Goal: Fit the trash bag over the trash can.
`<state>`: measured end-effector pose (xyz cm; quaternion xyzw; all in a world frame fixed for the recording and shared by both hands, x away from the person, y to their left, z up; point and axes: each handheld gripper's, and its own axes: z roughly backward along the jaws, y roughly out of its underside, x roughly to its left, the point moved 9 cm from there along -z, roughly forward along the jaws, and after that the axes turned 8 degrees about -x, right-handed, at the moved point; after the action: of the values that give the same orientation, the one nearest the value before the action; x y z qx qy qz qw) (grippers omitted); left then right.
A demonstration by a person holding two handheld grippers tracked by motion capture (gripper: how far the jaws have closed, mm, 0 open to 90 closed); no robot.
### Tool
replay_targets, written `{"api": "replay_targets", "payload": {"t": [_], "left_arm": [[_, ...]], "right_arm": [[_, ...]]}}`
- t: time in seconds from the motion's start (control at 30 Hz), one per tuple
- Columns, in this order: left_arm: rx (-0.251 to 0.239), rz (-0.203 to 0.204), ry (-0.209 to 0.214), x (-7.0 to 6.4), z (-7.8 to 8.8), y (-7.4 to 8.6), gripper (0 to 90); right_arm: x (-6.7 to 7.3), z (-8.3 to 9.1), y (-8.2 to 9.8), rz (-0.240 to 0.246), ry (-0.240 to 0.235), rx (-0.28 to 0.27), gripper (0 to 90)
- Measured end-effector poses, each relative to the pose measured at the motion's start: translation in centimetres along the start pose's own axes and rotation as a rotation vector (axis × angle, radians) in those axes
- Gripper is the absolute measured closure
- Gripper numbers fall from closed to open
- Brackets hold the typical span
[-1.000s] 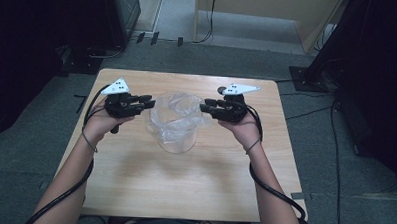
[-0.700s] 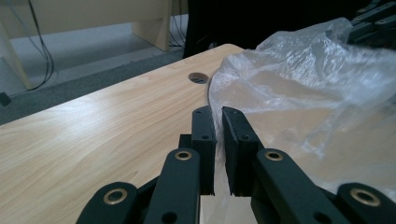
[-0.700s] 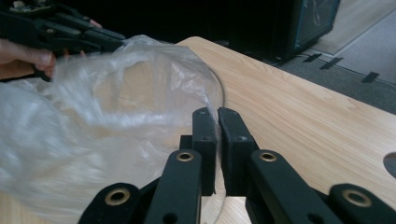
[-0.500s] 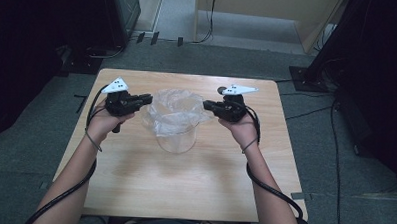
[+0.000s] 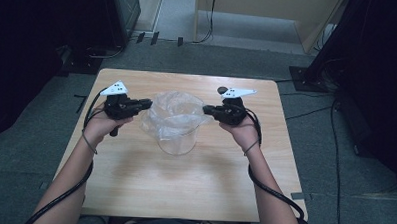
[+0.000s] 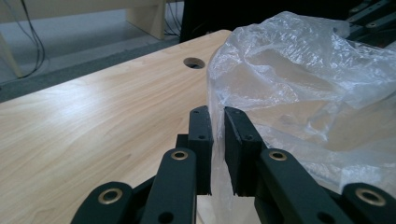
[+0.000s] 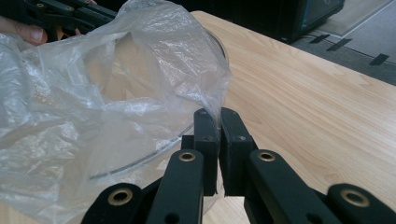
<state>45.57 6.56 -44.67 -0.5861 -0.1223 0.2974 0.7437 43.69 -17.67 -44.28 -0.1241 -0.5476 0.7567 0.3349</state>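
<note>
Left tongs (image 5: 146, 103) and right tongs (image 5: 207, 110) each pinch an edge of the plastic bag (image 5: 174, 112), stretched between them over a clear container (image 5: 177, 143). Bare counter (image 5: 184, 186) nearer the person. Container's rim blurred through film.

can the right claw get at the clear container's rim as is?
Probably not directly: the right claw is shut on the plastic bag, and the film drapes over the container's rim on its side. It would have to release first.
</note>
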Motion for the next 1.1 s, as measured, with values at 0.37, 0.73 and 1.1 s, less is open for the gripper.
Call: {"api": "replay_targets", "payload": {"t": [0.37,0.73,1.1], "left_arm": [[-0.036,-0.102,0.01,-1.0,0.9,-2.1,51.9],[0.016,-0.175,0.031,-1.2,-1.1,-2.5,40.6],[0.017,-0.18,0.019,-0.4,-2.8,-2.9,84.5]], "right_arm": [[-0.1,1.2,-1.6,0.048,-0.011,-0.069,57.2],[1.1,0.5,-2.6,0.164,-0.03,-0.069,46.7],[0.8,-1.6,-3.1,0.195,-0.024,-0.045,81.8]]}}
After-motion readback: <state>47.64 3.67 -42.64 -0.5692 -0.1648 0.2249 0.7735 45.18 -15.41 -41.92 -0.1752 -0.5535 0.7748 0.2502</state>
